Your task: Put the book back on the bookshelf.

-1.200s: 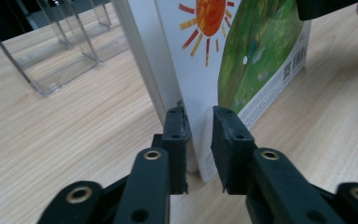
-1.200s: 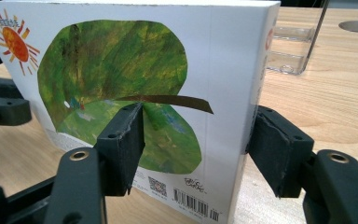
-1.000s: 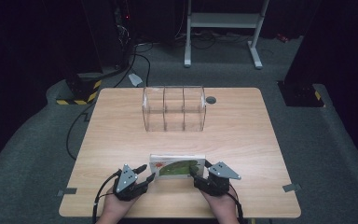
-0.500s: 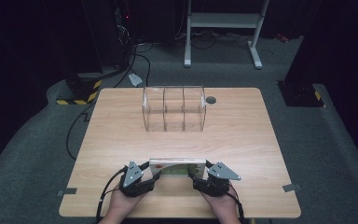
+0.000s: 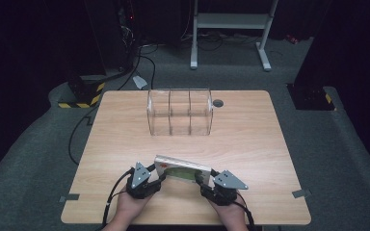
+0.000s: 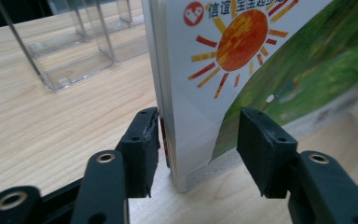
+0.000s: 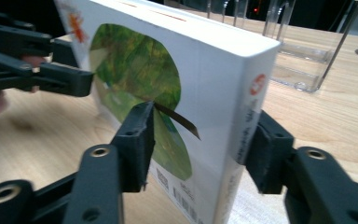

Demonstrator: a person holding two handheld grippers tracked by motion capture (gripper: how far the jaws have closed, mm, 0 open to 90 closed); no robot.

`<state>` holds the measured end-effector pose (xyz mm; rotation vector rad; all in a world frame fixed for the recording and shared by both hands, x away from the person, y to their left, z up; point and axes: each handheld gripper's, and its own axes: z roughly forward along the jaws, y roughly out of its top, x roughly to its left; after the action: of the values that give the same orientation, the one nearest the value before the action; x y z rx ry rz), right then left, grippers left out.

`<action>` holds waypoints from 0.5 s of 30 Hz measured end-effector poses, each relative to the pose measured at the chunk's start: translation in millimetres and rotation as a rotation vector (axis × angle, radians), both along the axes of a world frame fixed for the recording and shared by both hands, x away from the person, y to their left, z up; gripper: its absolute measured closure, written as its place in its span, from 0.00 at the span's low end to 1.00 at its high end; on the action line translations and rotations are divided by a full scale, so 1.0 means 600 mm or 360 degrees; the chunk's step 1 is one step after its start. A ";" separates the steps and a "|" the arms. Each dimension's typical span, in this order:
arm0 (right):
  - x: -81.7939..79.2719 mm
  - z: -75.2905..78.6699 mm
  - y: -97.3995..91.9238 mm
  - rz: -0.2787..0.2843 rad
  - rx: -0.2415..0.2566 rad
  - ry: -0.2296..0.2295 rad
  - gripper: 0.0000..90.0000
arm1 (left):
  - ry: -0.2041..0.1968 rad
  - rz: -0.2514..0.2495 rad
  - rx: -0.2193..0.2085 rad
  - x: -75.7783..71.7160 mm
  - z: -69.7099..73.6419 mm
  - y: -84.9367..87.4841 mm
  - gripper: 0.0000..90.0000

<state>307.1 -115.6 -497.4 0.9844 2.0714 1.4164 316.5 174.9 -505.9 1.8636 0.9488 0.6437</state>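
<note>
Both grippers meet at the near edge of the table, one at each end of a book. After this opening I go from the biggest thing to the smallest.

The table is light wood and stands on a grey floor.

A clear rack stands on the far half of the table, in the middle. It has upright dividers and it is well apart from the book. In the left gripper view the rack is behind the book, at the upper left.

The book stands tilted on its lower edge, near the front edge of the table, between the two hands. Its cover shows an orange sun and a green field, with red and blue characters at the top. In the right gripper view the cover carries a big green shape, and the white spine faces the right jaw.

The left gripper has the book's left end between its jaws. One pad is touching the back side, but the other stands clear of the cover, so the jaws are partly open and do not clamp.

The right gripper has just been closing on the book's right end. Both pads press on it now, one on the cover and one at the spine, about half open.
</note>
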 end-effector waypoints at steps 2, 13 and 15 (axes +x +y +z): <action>-0.001 0.000 -0.001 0.0001 -0.0006 0.0000 0.57 | 0.0004 0.0008 0.0005 0.003 0.000 0.001 0.50; -0.009 -0.001 0.002 0.0039 -0.0044 -0.0036 0.73 | 0.0065 0.0050 0.0035 0.012 -0.007 0.017 0.46; -0.007 -0.001 0.003 0.0040 -0.0027 -0.0016 0.74 | 0.0102 0.0061 0.0055 0.013 -0.011 0.020 0.45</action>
<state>302.9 -113.5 -498.0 0.9460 2.0924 1.4113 324.5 187.1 -512.6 1.9104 1.0228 0.6305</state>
